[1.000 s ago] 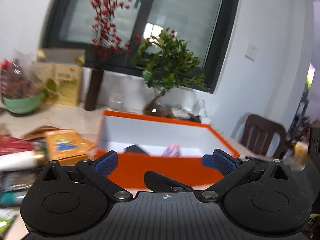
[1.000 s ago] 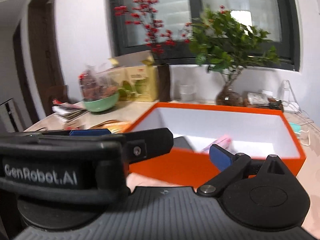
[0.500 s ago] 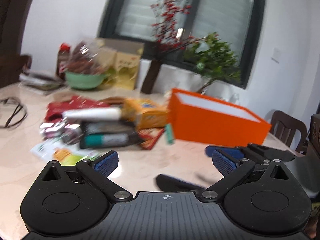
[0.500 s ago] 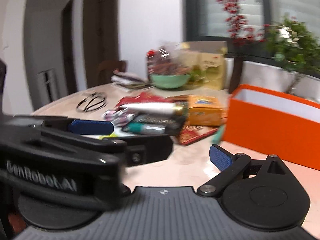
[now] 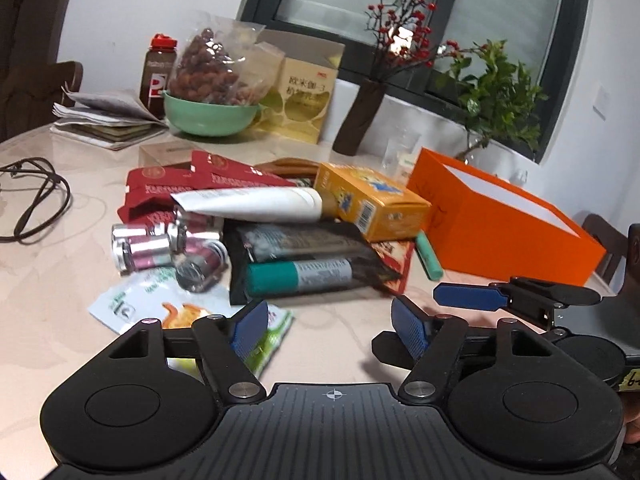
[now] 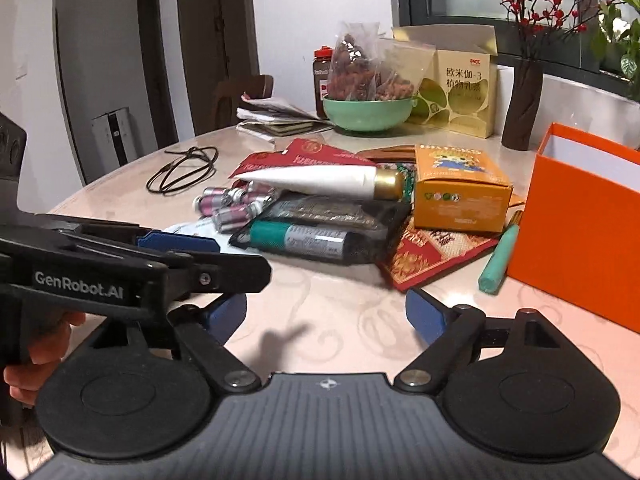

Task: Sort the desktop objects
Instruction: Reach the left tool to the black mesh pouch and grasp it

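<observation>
- Left gripper (image 5: 330,330): matte black ribbed plastic body, round pivot discs, silver screws, blue ribbed fingers (image 5: 408,326).
- Right gripper (image 6: 326,316): identical; white "GenRobot.AI" lettering shows on the left one's side.

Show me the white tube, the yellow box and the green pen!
white tube (image 6: 316,180), right wrist view, middle of its white body.
yellow box (image 6: 460,200), right wrist view, its front face.
green pen (image 6: 498,258), right wrist view, middle of its barrel.

Home dining room, marble-look table (image 5: 48,216), wooden chair (image 6: 240,96), berry-branch vase (image 5: 360,120), snack bowl (image 5: 208,116) by window
</observation>
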Motion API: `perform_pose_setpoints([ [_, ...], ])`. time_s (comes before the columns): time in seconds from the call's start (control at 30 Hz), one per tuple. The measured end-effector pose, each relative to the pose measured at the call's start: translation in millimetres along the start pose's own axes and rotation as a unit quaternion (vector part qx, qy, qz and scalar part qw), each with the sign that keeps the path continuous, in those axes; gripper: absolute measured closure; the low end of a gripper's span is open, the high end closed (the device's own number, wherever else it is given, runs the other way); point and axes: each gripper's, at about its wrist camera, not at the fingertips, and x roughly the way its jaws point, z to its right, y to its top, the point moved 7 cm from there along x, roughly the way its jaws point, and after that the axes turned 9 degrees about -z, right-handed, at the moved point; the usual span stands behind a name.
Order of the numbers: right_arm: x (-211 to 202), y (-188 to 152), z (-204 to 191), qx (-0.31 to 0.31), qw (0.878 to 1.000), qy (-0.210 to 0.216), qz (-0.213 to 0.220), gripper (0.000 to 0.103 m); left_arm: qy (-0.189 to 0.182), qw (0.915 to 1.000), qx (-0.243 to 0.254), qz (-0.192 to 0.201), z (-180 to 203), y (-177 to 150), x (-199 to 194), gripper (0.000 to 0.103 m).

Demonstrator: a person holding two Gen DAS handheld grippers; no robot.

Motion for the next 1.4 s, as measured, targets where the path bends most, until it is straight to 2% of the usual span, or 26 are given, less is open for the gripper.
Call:
perform_pose_setpoints([
  [0.27, 24, 19, 9, 0.01, 1.0, 0.002, -0.004, 0.015, 0.023, 0.9997, 0.003, -0.007, -11, 26, 19, 0.023],
  [0.5, 51, 33, 14, 0.016, 0.999, 0.014, -0.024, 0.022, 0.027, 0.9993, 0.007, -0.024, -20, 41, 47, 0.023],
  [0.6, 57, 38, 17, 0.023, 0.999, 0.022, -0.025, 0.022, 0.02, 0.9994, -0.004, -0.028, -28, 46, 54, 0.025],
  [0.67, 59, 40, 16, 0.022, 0.999, 0.023, -0.024, 0.024, 0.018, 0.9994, -0.01, -0.028, -30, 46, 56, 0.029],
  [0.73, 57, 39, 15, 0.018, 0.999, 0.021, -0.021, 0.031, 0.026, 0.9994, -0.001, -0.023, -28, 45, 55, 0.041],
  [0.77, 55, 38, 15, 0.017, 0.999, 0.019, -0.02, 0.038, 0.031, 0.9993, 0.006, -0.019, -25, 44, 53, 0.042],
  [0.87, 49, 34, 17, 0.016, 1.0, 0.019, -0.019, 0.047, 0.03, 0.9994, 0.013, -0.015, -19, 41, 49, 0.045],
  [0.97, 40, 29, 18, 0.026, 0.999, 0.023, -0.017, 0.048, 0.016, 0.9997, 0.01, -0.016, -12, 36, 41, 0.051],
  [1.07, 27, 21, 17, 0.023, 0.999, 0.031, -0.019, 0.049, 0.005, 0.9997, 0.02, -0.014, 1, 28, 30, 0.05],
  [1.13, 17, 14, 14, 0.021, 0.999, 0.041, -0.023, 0.05, -0.033, 0.9986, 0.028, -0.029, 14, 21, 26, 0.069],
  [1.17, 14, 10, 12, 0.016, 0.998, 0.049, -0.028, 0.051, -0.047, 0.9979, 0.026, -0.037, 19, 17, 25, 0.068],
  [1.2, 10, 6, 9, 0.009, 0.998, 0.051, -0.03, 0.051, -0.042, 0.998, 0.03, -0.038, 24, 16, 24, 0.063],
  [1.3, 1, 5, 5, -0.012, 1.0, 0.023, -0.012, 0.048, -0.009, 0.9988, 0.047, -0.013, 25, 17, 14, 0.056],
  [1.33, -1, 7, 7, -0.008, 1.0, 0.02, -0.006, 0.041, -0.001, 0.9991, 0.042, -0.007, 21, 18, 11, 0.048],
  [1.37, -3, 9, 8, -0.005, 1.0, 0.018, -0.004, 0.034, 0.008, 0.9994, 0.035, -0.003, 14, 20, 9, 0.044],
  [1.4, -3, 10, 10, -0.003, 1.0, 0.013, 0.0, 0.032, 0.024, 0.9994, 0.024, 0.003, 6, 23, 8, 0.041],
])
